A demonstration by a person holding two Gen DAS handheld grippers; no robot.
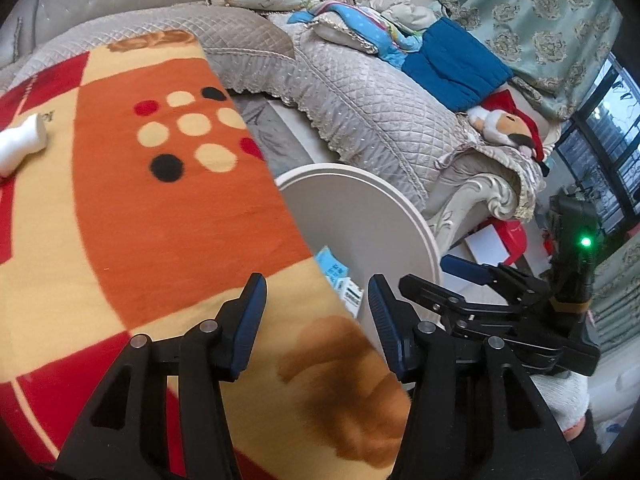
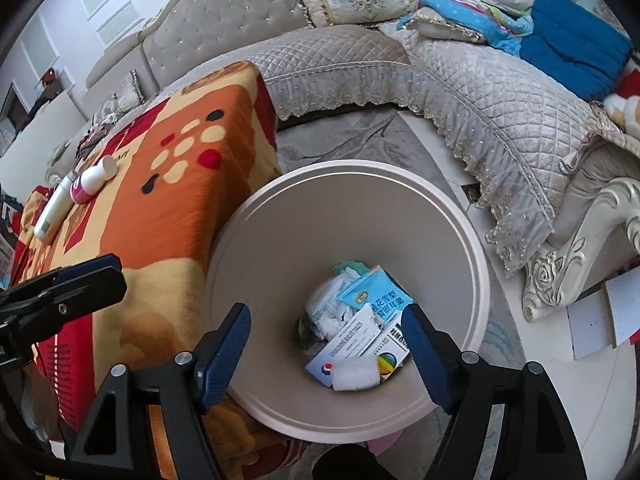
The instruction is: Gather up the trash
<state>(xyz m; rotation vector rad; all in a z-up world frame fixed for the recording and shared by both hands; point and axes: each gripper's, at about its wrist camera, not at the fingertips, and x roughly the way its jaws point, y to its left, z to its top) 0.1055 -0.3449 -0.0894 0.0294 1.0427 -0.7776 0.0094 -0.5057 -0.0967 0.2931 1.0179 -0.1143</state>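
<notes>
Collecting trash, mid-task. The bin (image 2: 276, 240) stands on the floor just right of the blanket-covered table (image 2: 168, 216) and already holds cartons (image 2: 360, 344), a blue packet (image 2: 376, 300) and tissue (image 2: 356, 376). The right gripper (image 2: 326, 354) hangs over the bin, jaws wide and empty. The left gripper (image 1: 316, 320), jaws parted and empty, hovers at the table's near right edge. Still to collect, by judgement: two bottles (image 2: 92, 180) lying at the table's far left.
</notes>
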